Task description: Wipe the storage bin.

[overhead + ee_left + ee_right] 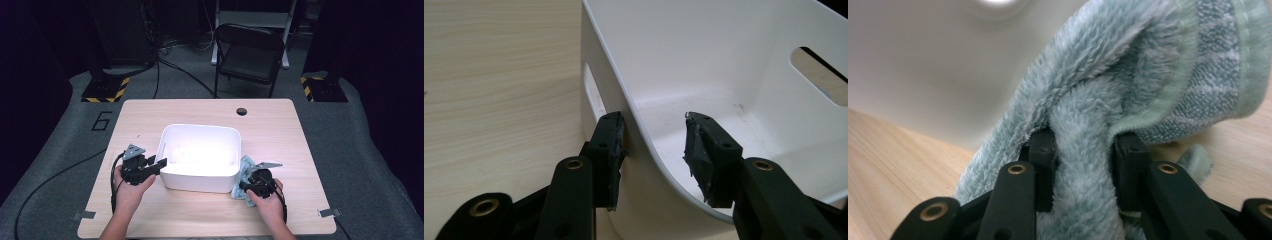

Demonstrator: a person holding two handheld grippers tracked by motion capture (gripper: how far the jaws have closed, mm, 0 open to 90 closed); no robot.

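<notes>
Fluffy green towel [1083, 150] pinched by right claw [248, 186], beside white tub [200, 177].
Left claw [654, 150] open, straddling tub wall without clamping; both near table's [280, 125] front edge.

I see a white bin [200, 172] on a pale wood-grain table [280, 125], which has one dark round hole (near its far edge). The towel [1088, 130] is soft pale green with a band of grey-green stripes along its hem. Both grippers, left [156, 164] and right [246, 187], are black with brass-coloured rivets. The floor is grey; yellow-and-black hazard stripes [106, 95] mark the stand bases behind.
</notes>
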